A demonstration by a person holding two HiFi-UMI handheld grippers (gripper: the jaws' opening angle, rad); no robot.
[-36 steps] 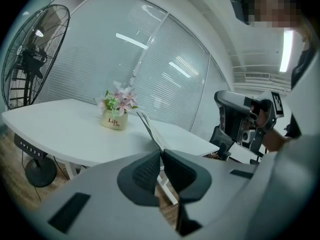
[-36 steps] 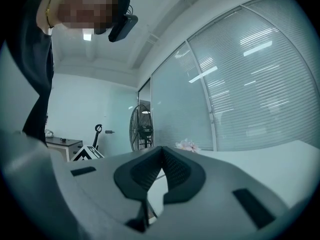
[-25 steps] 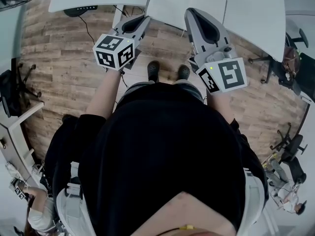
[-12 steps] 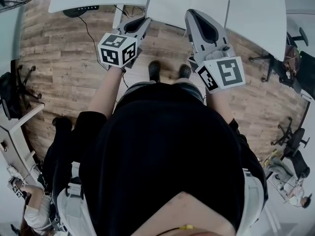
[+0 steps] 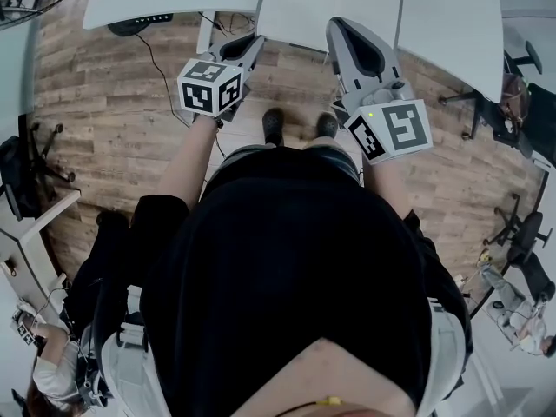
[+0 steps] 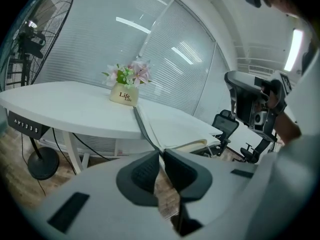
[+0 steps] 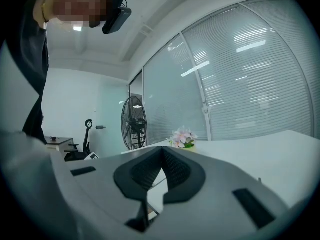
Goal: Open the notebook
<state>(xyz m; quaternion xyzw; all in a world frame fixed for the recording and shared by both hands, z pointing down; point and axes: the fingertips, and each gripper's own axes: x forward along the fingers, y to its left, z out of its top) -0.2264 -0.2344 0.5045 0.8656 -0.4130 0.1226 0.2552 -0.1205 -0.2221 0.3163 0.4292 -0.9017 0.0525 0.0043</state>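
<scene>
The notebook point(image 6: 176, 130) lies on the white surface point(image 6: 65, 109) straight ahead of the left gripper point(image 6: 161, 153) and a little above its tips. It reaches to the near edge and seems to jut slightly past it. It already looks spread flat, with a dark spine line on its left and a thick cream block of pages on its right.

I'd judge it light, its leaves thin, floppy and easy to crease. A cover or a small stack would be best pinched at the free outer corner, not near the spine.

The left gripper's jaws stand a narrow slit apart with nothing between them. The right gripper point(image 7: 161, 150) has its jaws together and empty, and sits level beside the notebook's right part.

A flower pot point(image 6: 125, 94) stands beyond the left jaws, touching or just behind the notebook's far corner. Otherwise the surface is bare to the left. A fan point(image 6: 35, 39) stands well off to the left, and there is floor below the jaws.
</scene>
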